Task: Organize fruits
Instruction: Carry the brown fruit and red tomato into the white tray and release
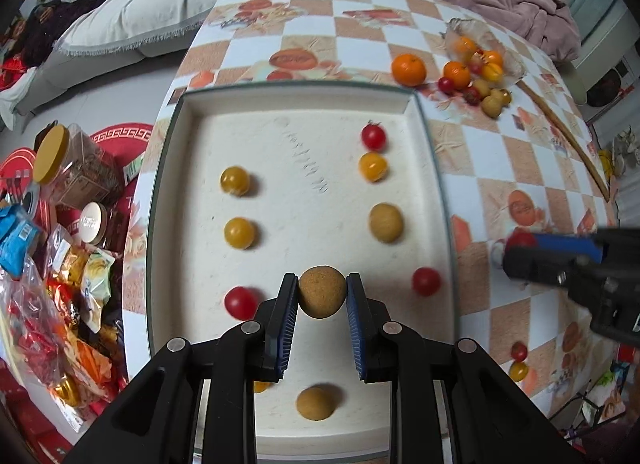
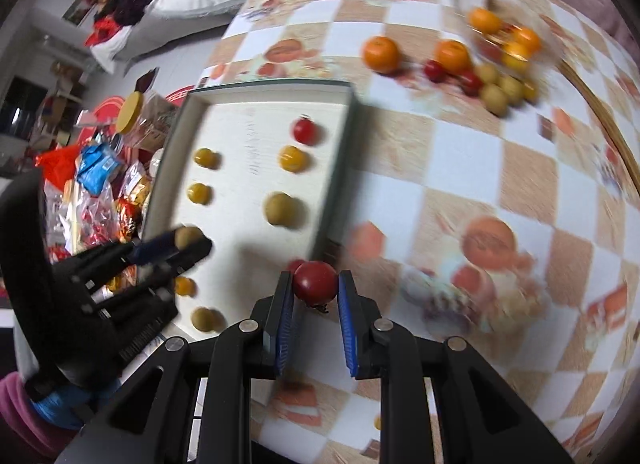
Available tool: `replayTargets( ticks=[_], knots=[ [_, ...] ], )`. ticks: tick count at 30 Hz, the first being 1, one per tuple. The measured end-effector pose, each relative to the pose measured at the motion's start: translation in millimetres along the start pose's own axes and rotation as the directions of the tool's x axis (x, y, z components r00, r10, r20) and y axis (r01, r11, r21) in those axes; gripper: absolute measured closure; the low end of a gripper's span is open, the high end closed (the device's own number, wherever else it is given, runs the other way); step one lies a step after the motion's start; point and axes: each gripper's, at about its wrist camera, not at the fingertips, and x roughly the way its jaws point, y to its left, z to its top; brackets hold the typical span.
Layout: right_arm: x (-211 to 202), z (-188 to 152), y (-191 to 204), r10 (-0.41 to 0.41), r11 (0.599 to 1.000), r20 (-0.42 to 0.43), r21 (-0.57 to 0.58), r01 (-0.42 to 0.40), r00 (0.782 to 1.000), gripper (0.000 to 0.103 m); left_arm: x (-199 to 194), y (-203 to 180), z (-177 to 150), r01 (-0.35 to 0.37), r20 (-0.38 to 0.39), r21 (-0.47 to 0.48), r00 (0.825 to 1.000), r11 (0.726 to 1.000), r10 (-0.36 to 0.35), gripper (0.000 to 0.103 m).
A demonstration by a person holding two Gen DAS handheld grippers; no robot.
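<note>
A white tray (image 1: pixel 168 192) lies on the checkered table and holds red and yellow cherry tomatoes and brown longans in rows. My left gripper (image 1: pixel 322 290) is shut on a brown longan (image 1: pixel 322 292) over the tray's near middle; it also shows in the right wrist view (image 2: pixel 188 242). My right gripper (image 2: pixel 315 284) is shut on a red cherry tomato (image 2: pixel 316 280), held just right of the tray's right rim (image 2: pixel 340 168); it shows in the left wrist view (image 1: pixel 516 248). A pile of loose fruit (image 1: pixel 476 72) with oranges lies at the far right.
A single orange (image 1: pixel 408 70) sits beside the pile. A red and a yellow tomato (image 1: pixel 519 360) lie on the table near right. A wooden stick (image 1: pixel 568 136) lies at the right edge. Jars and snack bags (image 1: pixel 64 224) crowd the floor left of the table.
</note>
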Motion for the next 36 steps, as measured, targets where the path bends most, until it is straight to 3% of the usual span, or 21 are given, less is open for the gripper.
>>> replayTargets(
  ticks=[15,27,29,31,36],
  knots=[
    [57.8,63.9,31.7,-0.029,0.998,-0.061,-0.053,0.026,0.998,0.078,24.0,18.3,-6.7,0.004,-0.019,-0.026,1.000,1.000,-0.004,0.078],
    [89.2,77.7,36.1,-0.064,0.996,-0.112,-0.076,0.056,0.992,0.077,32.1,15.7,-9.7,-0.030,-0.043,-0.007,0.999,1.000,0.029,0.077],
    [91.1,77.6,35.5,-0.059,0.996,-0.125,-0.072,0.050,0.990,0.065,33.6,15.9,-11.6,-0.037,-0.057,-0.003,0.998,0.999,0.037,0.077],
    [88.3,77.6,36.5,-0.055,0.996,-0.115,-0.070,0.047,0.992,0.041,33.0,15.5,-13.0,-0.045,-0.062,0.000,0.997,0.999,0.045,0.077],
    [69.6,78.2,39.6,-0.034,0.997,-0.074,-0.068,0.029,0.997,0.024,29.9,13.6,-14.9,-0.063,-0.078,-0.007,0.995,0.998,0.063,0.074]
  ],
)
